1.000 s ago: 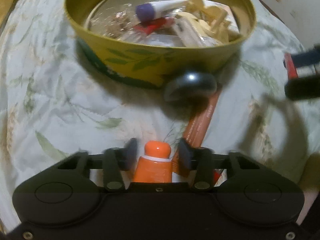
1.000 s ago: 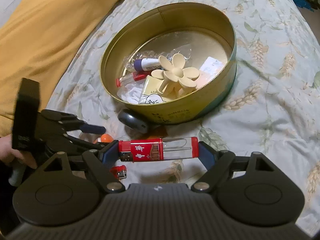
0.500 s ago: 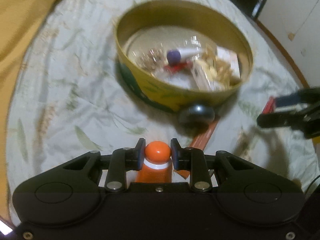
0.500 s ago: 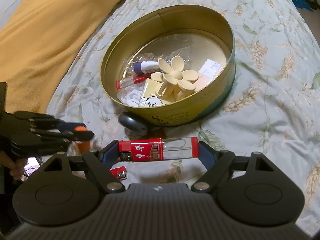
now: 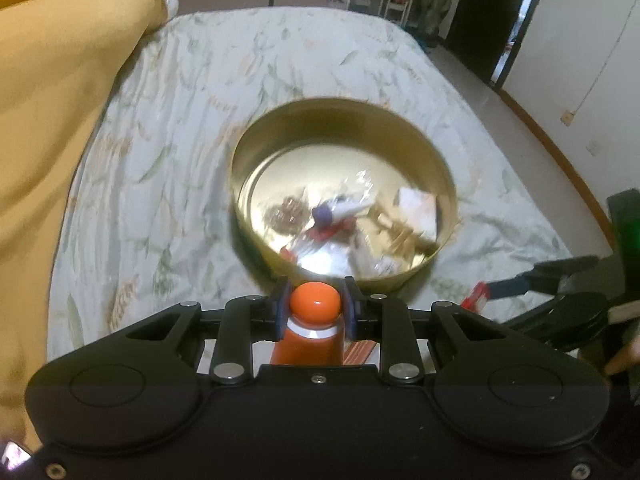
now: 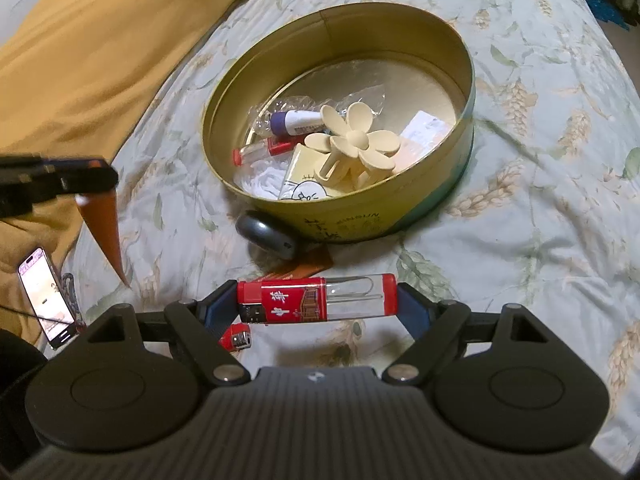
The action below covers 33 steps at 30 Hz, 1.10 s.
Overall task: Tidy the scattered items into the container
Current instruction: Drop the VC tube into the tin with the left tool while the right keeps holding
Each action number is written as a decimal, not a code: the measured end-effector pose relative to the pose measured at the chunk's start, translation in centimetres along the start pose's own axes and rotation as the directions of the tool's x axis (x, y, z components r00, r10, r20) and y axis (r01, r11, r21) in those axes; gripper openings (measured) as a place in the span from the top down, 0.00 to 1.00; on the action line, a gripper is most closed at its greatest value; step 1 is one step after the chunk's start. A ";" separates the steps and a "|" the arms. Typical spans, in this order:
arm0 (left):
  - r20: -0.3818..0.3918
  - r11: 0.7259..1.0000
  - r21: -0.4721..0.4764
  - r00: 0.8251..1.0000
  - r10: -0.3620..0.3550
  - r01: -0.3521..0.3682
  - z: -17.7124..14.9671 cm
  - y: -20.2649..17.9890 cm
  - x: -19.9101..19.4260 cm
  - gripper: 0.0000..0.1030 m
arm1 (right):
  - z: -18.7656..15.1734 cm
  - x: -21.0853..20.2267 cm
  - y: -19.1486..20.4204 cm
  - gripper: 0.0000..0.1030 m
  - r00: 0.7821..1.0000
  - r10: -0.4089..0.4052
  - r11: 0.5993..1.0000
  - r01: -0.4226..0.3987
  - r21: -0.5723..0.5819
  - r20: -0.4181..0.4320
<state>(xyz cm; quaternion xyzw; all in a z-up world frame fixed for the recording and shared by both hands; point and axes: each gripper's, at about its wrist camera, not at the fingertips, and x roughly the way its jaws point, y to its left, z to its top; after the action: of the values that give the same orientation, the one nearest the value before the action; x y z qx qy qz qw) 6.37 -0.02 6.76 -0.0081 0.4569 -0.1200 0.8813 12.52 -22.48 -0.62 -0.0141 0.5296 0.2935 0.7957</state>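
Both grippers loaded, tin ahead.
Left gripper (image 5: 315, 307) is clamped on the cap of an orange tube (image 5: 308, 344), lifted off the bedspread (image 6: 540, 220) short of the round tin (image 6: 460, 152); right gripper (image 6: 316, 300) grips a red lighter (image 6: 316, 299) end to end, crosswise, just before the tin's near wall.

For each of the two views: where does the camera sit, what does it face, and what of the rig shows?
Left wrist: on the left hand-held gripper, above the bed, facing the round tin; its fingers clamp an orange tube.
Right wrist: on the right hand-held gripper, facing the same tin; its fingers pinch a red lighter endwise.
Shared: the tin, and each view shows the other gripper.
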 end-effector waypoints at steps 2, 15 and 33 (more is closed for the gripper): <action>0.009 1.000 0.006 1.000 -0.005 0.005 0.9 -0.5 -0.3 0.77 | 0.0 0.0 0.0 0.19 1.000 -0.001 1.000 0.001 0.001 0.000; 0.049 0.999 0.007 0.998 0.037 -0.037 8.1 -2.9 3.1 0.77 | 0.2 -0.5 0.0 0.20 1.000 0.016 1.000 -0.016 -0.002 0.016; 0.045 0.990 -0.076 0.991 0.124 -0.120 10.6 -1.5 7.8 0.06 | 0.9 -1.7 -3.0 0.19 0.997 0.013 0.996 -0.019 0.087 0.070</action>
<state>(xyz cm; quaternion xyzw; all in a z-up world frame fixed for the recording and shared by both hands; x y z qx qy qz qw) 18.93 -4.20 6.82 -0.0153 0.4387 -0.0489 0.8972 14.29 -25.45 0.40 0.0350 0.5142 0.2767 0.8110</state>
